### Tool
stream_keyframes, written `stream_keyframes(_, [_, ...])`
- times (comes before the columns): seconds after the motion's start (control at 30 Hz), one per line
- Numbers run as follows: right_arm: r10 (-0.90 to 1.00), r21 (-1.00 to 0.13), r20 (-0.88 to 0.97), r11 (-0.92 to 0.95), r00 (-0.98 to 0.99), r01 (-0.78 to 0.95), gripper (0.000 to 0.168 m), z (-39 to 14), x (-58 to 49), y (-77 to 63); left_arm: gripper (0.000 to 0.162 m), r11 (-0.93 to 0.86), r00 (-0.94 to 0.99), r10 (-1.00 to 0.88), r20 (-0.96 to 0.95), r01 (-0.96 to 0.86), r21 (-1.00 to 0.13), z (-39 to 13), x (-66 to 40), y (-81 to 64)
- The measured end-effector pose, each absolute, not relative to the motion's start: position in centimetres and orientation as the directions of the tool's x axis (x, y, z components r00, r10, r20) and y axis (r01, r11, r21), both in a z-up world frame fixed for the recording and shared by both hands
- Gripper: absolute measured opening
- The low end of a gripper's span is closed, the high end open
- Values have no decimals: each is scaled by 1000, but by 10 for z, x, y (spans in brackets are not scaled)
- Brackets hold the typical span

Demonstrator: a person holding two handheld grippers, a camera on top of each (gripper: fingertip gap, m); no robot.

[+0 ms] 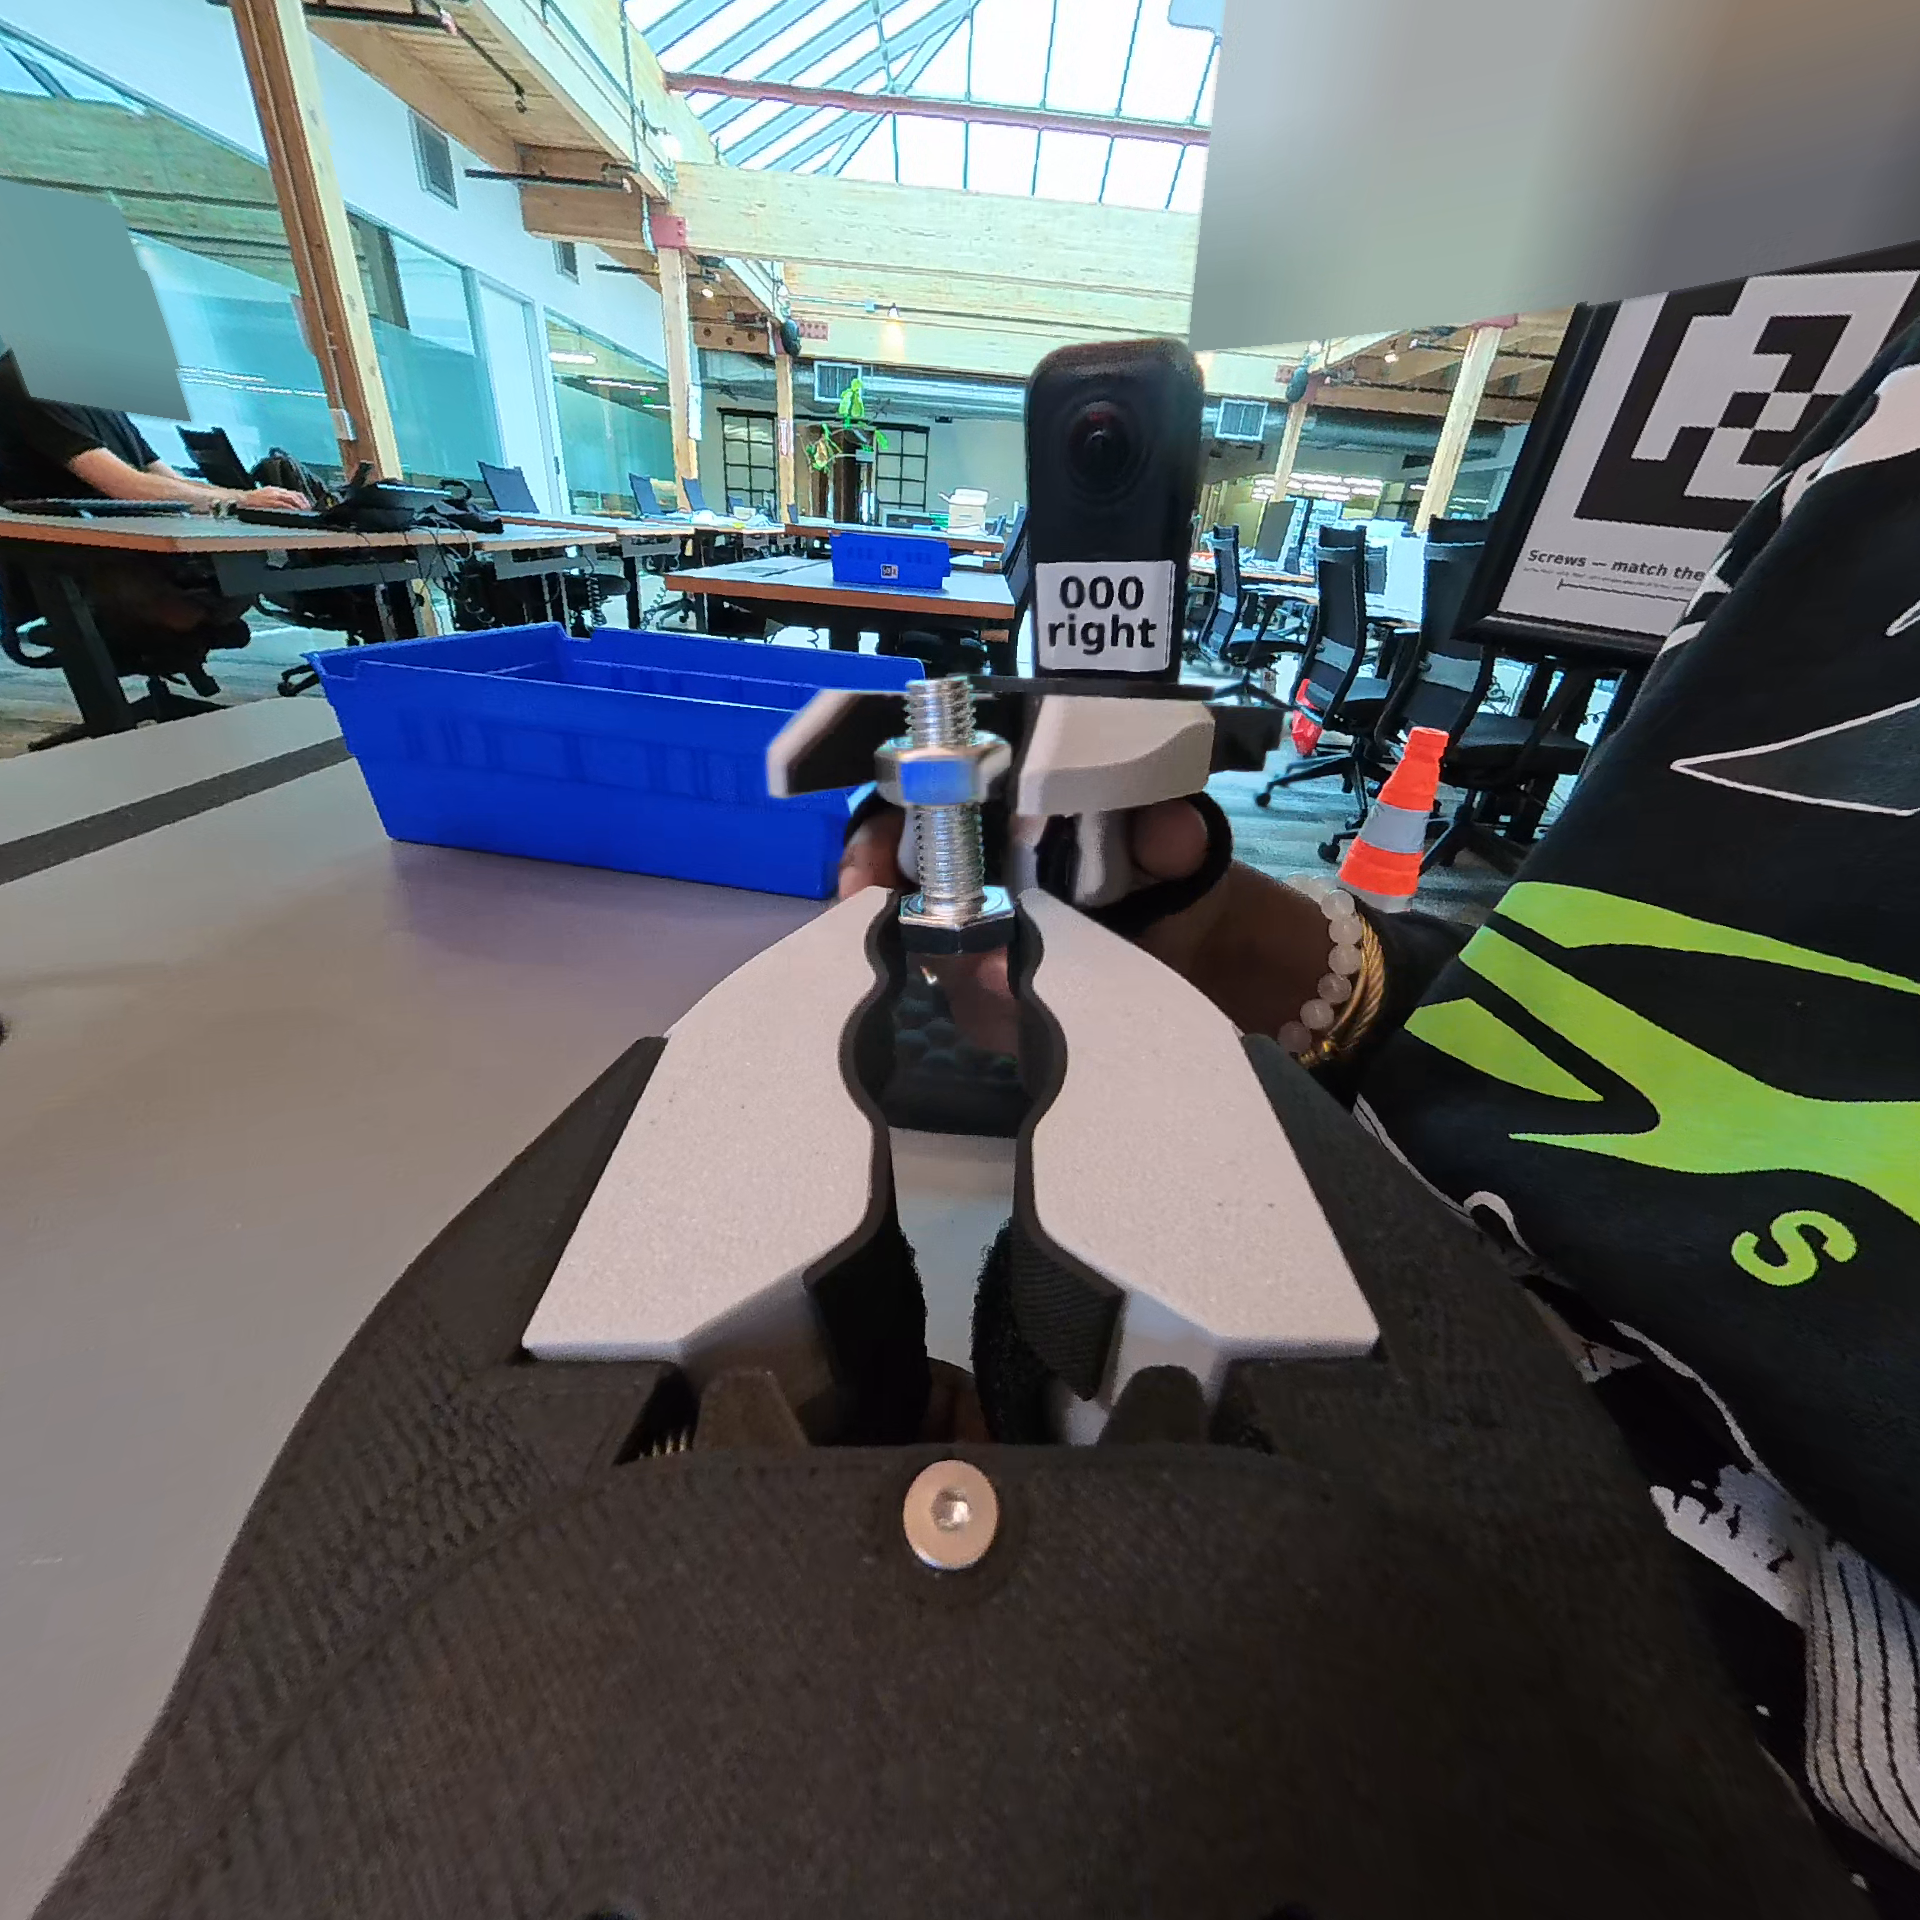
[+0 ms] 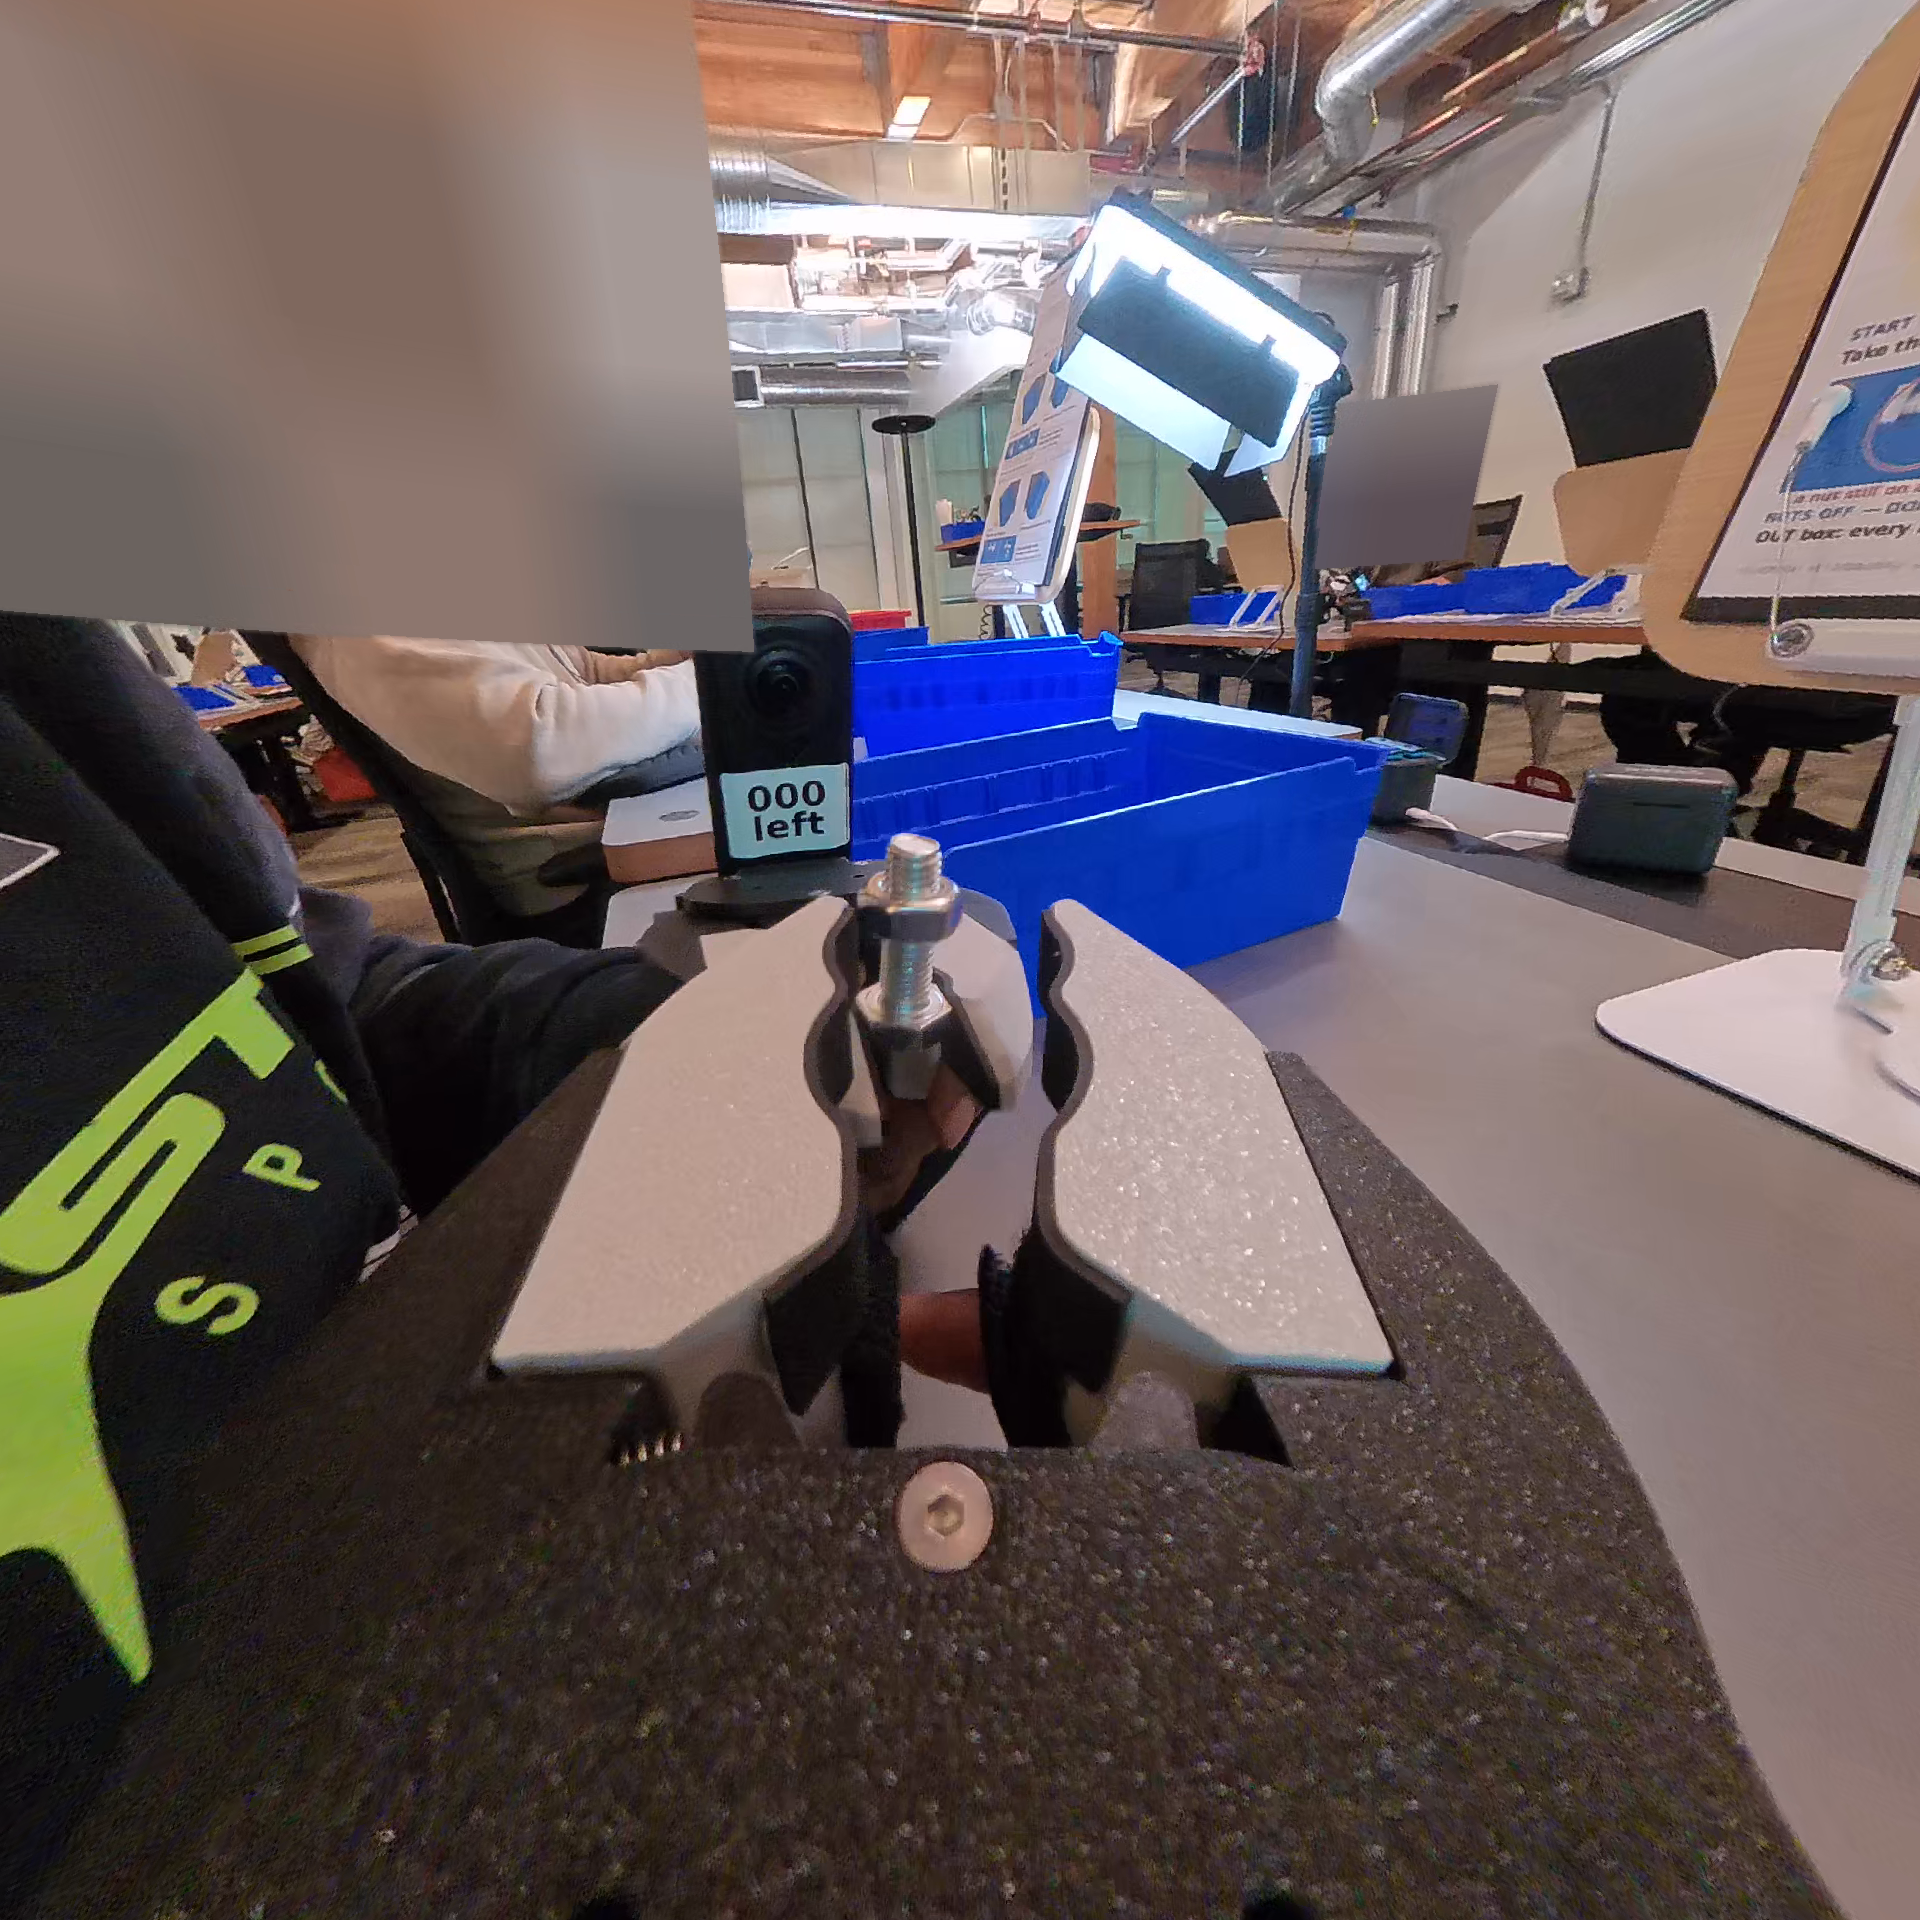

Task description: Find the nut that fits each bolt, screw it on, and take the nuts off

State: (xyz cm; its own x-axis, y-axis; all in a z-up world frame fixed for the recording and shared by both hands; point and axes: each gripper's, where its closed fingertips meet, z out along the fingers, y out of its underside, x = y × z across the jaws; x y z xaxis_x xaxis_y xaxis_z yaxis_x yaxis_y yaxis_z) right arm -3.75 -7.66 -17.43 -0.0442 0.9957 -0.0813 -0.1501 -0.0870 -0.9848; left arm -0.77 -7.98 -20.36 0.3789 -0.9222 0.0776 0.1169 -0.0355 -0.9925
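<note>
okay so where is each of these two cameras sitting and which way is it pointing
Left wrist view: sits on the left claw, looking along its fingers, shut on the head of the bolt; beyond are the right claw, a blue bin, the person's hand and sleeve.
Right wrist view: sits on the right claw, open around the nut, facing the left claw, two blue bins and a sleeve.
Shared: the bolt and nut, both claws, the grey table; the cameras face each other.
</note>
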Motion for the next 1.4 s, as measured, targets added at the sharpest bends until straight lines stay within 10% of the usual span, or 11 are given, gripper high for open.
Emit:
stream_keyframes(0.2, [994, -980, -92, -80, 58, -184, 7, -173, -9, -54, 19, -35, 376, -924, 76, 114, -993, -204, -7, -80])
stream_keyframes(0.5, [996, -983, -73, -80, -49, -168, 40, -169, -38, -78, 19, -34, 380, -922, 74, 109, -993, -205, -7, -80])
stream_keyframes(0.83, [995, -983, -88, -93, -39, -157, 39, -172, -42, -74, 19, -35, 379, -922, 76, 113, -993, -204, -8, -80])
stream_keyframes(1.07, [993, -977, -94, -79, 70, -198, 11, -170, -8, -50, 19, -35, 376, -924, 73, 108, -994, -205, -7, -80])
stream_keyframes(1.4, [997, -984, -62, -69, -50, -162, 42, -170, -40, -78, 19, -35, 384, -920, 74, 107, -994, -206, -8, -79])
